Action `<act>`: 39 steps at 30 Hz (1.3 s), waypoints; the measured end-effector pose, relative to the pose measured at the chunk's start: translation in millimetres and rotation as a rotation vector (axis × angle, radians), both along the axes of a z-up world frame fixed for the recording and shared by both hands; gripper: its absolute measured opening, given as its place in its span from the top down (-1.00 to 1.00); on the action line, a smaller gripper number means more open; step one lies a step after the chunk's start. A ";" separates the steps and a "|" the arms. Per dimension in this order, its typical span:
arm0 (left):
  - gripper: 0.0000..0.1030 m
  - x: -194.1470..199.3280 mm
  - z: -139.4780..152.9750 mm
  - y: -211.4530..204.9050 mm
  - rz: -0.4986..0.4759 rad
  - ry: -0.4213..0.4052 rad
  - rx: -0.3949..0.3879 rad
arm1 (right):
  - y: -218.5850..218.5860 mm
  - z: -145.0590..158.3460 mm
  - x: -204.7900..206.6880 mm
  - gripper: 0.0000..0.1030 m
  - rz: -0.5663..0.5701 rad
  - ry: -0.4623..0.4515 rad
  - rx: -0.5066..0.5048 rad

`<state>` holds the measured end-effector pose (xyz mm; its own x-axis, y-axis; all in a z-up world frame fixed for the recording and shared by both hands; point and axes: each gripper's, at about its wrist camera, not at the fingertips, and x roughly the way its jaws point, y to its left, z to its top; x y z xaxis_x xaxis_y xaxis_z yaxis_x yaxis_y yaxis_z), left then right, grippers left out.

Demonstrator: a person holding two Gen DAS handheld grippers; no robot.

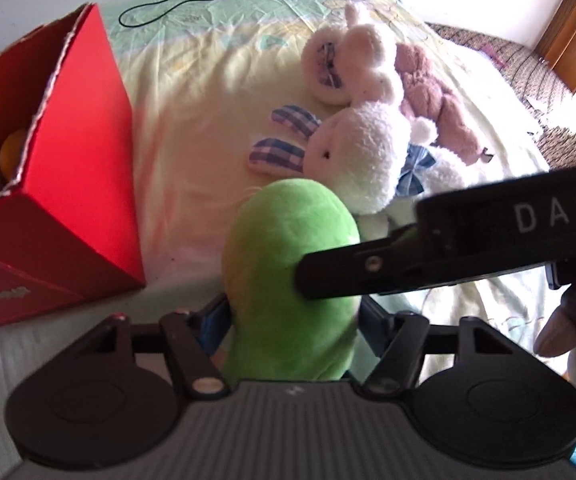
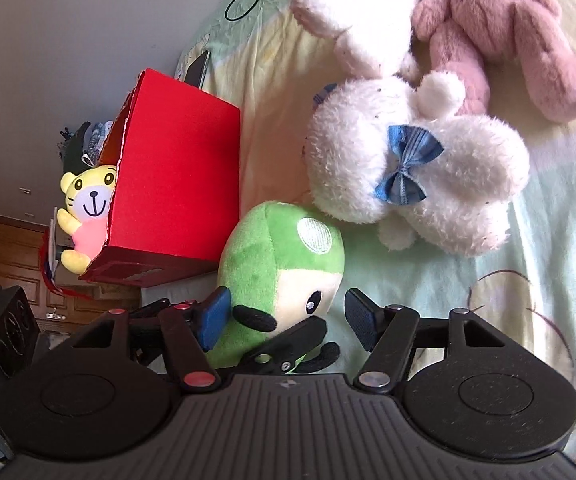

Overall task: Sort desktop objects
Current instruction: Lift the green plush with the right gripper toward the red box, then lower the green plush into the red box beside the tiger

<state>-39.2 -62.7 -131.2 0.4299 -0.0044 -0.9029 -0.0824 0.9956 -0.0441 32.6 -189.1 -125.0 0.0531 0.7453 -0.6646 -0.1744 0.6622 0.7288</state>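
The red box (image 1: 67,184), upper left in the left view, probably serves as the sorting bin, already holding a yellow tiger plush (image 2: 87,208). At lower centre, the green plush (image 1: 288,264) lies on the bed (image 1: 191,120) beside the white rabbit (image 1: 364,156), long axis running away from the camera. The left tool (image 1: 292,316) pinches it; the right tool (image 2: 288,316) is spread around its face.

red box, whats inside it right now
A yellow tiger plush in pink pokes out of the red box, and an orange round thing lies inside. The box walls hide whatever sits deeper.
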 end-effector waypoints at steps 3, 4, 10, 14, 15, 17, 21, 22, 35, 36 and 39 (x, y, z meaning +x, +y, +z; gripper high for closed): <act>-0.29 0.9 -5.2 -3.4 -0.002 0.013 0.038 | 4.9 -8.4 2.4 -0.36 0.003 0.047 0.038; -0.26 1.4 -5.8 -3.3 0.000 0.016 0.042 | 5.8 -10.3 3.5 -0.35 0.006 0.061 0.053; -0.21 -2.0 5.7 -2.2 0.001 0.002 0.049 | 5.4 -0.7 4.1 -0.30 0.047 0.054 0.085; -0.19 -7.8 29.7 -12.3 -0.027 -0.060 0.078 | -5.5 21.7 3.7 -0.29 0.058 0.012 0.123; -0.18 -9.1 36.9 -14.8 -0.034 -0.081 0.084 | -8.5 28.7 4.0 -0.29 0.059 -0.005 0.134; -0.18 -8.9 51.8 -20.6 -0.047 -0.127 0.098 | -14.6 44.9 3.2 -0.29 0.061 -0.049 0.152; -0.18 -10.0 81.8 -24.1 -0.062 -0.215 0.129 | -22.5 78.5 2.8 -0.29 0.059 -0.156 0.181; -0.18 -6.5 88.8 -23.6 -0.062 -0.236 0.137 | -22.0 85.9 3.7 -0.29 0.057 -0.179 0.188; -0.19 -5.5 157.6 71.8 0.033 -0.409 0.240 | 75.2 154.9 24.7 -0.29 0.095 -0.393 0.265; -0.19 -6.8 158.3 82.8 0.041 -0.411 0.245 | 87.6 155.4 26.2 -0.29 0.101 -0.399 0.266; -0.21 -11.5 155.7 118.5 0.073 -0.399 0.247 | 122.0 152.1 30.2 -0.29 0.108 -0.396 0.265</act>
<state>-50.7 55.8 24.4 0.7345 0.2328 -0.6375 -0.1770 0.9725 0.1512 62.8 -67.1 27.1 0.1766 0.9012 -0.3957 -0.5298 0.4258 0.7335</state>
